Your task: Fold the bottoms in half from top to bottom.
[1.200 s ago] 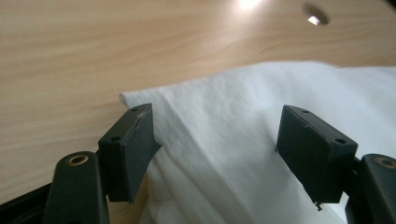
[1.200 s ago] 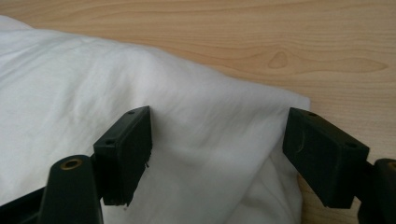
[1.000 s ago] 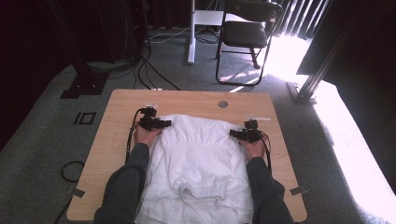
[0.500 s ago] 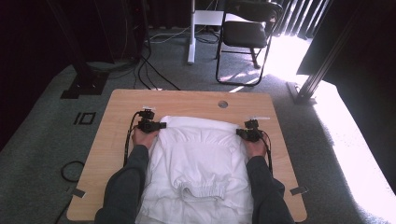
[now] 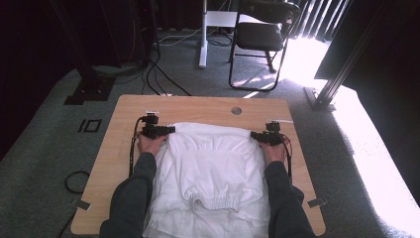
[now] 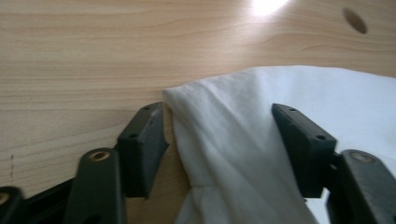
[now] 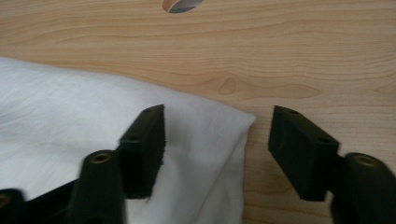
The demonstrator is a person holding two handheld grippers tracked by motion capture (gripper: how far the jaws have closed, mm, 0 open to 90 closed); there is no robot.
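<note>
- As it lies spread flat over the middle of the counter, the white garment has its elastic waistband toward my near edge and its folded far edge running between my two tools.
- In the left gripper view, the garment's far left corner sits between the two black jaws; one jaw rests on bare wood, the other on the cloth, and neither presses the fabric.
- My left tool has just been opening its jaws, so it stands open with the corner loose between them.
- In the right gripper view, the far right corner lies between the jaws in the same way, one jaw over cloth, one over wood.
- My right tool has likewise just been opening and grips nothing.
- Both hands rest on the counter beside the garment, grey sleeves coming in from the near edge.
- A round cable hole sits in the counter beyond the garment.
- Farther off, a black chair stands on the grey carpet, with cables trailing near it.
</note>
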